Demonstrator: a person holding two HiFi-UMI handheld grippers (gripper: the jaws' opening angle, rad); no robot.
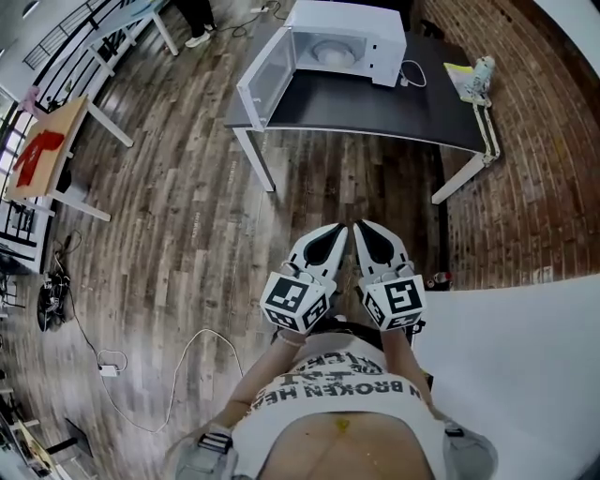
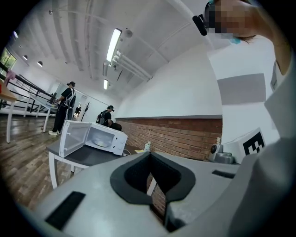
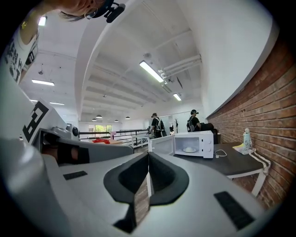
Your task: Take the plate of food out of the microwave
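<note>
we've hardly begun: jaws of our left gripper (image 1: 330, 234) and right gripper (image 1: 364, 232) clenched empty; pale round plate of food (image 1: 330, 53) sits inside the far, open white microwave (image 1: 361, 28).

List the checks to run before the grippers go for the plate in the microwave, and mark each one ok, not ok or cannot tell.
1. Microwave door open: ok, it is swung wide to the left.
2. Plate inside: ok, a pale plate sits in the cavity.
3. Food on the plate: cannot tell, too small to make out.
4. Left gripper ready to grasp: not ok, jaws shut with nothing between them.
5. Right gripper ready to grasp: not ok, jaws shut and empty.
6. Microwave within reach: not ok, both grippers are close to the person's body, with open floor before the table.
</note>
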